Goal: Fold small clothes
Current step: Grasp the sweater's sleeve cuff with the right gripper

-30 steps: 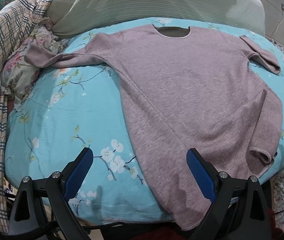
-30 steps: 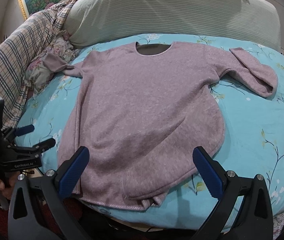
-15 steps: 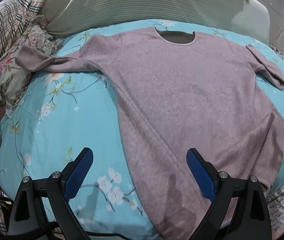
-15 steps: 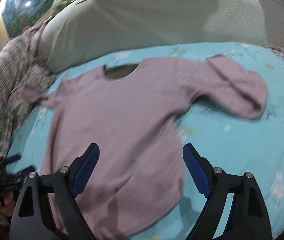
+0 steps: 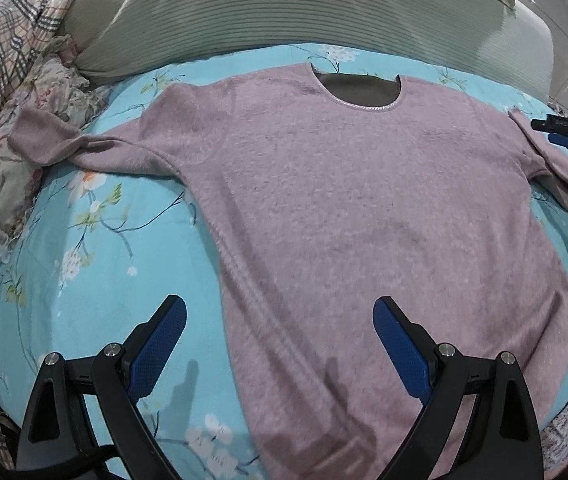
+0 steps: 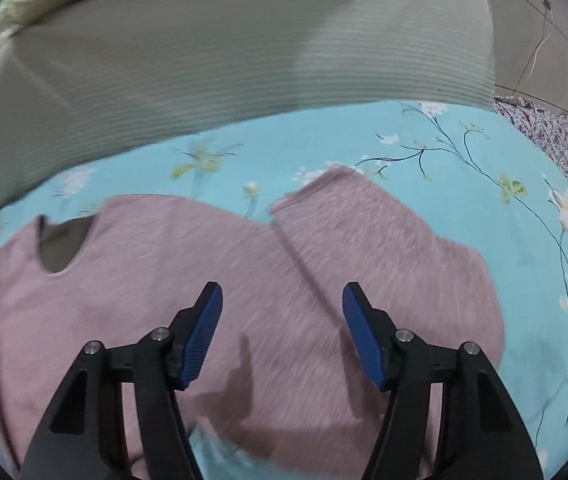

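A mauve long-sleeved sweater [image 5: 355,208] lies flat, neck away from me, on a turquoise floral bedsheet [image 5: 96,264]. Its left sleeve [image 5: 64,140] stretches out to the left; its right sleeve [image 6: 383,240] lies folded back by the shoulder. My left gripper [image 5: 280,336] is open and empty above the sweater's lower left side seam. My right gripper [image 6: 282,328] is open and empty over the right shoulder and sleeve; it also shows at the right edge of the left wrist view [image 5: 563,132].
A large grey-green ribbed pillow [image 5: 284,12] lies across the back of the bed. A plaid blanket [image 5: 0,52] and floral fabric [image 5: 0,168] are piled on the left. More floral cloth [image 6: 551,140] lies at the far right edge.
Both grippers have moved forward over the sweater. The right one swung from the hem up to the right sleeve and shoulder. Both stay open.
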`<state>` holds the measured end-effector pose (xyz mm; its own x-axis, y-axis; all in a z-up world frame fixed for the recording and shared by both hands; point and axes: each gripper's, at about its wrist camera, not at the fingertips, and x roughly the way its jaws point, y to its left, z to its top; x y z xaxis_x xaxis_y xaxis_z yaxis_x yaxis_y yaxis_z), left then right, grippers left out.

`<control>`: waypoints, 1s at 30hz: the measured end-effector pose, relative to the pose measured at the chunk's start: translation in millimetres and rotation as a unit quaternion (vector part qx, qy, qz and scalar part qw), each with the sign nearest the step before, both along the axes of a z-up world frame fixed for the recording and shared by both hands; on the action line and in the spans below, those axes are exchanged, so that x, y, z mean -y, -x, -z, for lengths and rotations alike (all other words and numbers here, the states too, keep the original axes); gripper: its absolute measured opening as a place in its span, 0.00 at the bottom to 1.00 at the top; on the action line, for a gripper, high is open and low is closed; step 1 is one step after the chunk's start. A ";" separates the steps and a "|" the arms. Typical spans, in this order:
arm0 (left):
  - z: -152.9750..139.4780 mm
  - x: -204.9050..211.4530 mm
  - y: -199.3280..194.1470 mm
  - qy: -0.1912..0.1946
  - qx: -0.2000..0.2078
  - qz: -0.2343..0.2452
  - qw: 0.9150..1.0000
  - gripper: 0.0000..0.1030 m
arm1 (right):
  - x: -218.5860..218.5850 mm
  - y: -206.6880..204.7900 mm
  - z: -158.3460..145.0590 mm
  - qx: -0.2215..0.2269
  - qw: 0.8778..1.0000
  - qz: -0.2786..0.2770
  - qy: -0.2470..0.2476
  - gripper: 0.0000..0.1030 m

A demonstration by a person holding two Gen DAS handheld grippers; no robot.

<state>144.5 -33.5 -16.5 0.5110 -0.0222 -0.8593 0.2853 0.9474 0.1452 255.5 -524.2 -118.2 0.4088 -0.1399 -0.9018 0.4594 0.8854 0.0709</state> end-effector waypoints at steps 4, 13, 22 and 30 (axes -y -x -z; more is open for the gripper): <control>5.0 10.7 -11.1 -0.004 -0.007 0.007 1.000 0.92 | 20.4 -22.9 28.1 -0.032 0.999 0.009 0.008 0.47; 20.6 19.7 -24.7 0.004 -0.024 0.012 1.000 0.92 | 0.0 -28.1 8.0 0.025 1.000 0.015 -0.010 0.06; 14.3 6.0 -26.1 0.042 -0.022 0.003 0.999 0.92 | -111.7 -65.9 -22.9 0.113 0.974 -0.054 -0.187 0.06; 7.5 -29.4 -27.2 0.111 -0.019 -0.012 0.994 0.93 | -272.1 -114.7 -23.1 0.121 0.931 -0.166 -0.302 0.06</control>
<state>171.7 -4.1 -24.0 0.4801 -0.2020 -0.8537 0.2643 0.9612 -0.0788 370.2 -252.1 -95.2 0.5415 0.5324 -0.6506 0.0738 0.7408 0.6677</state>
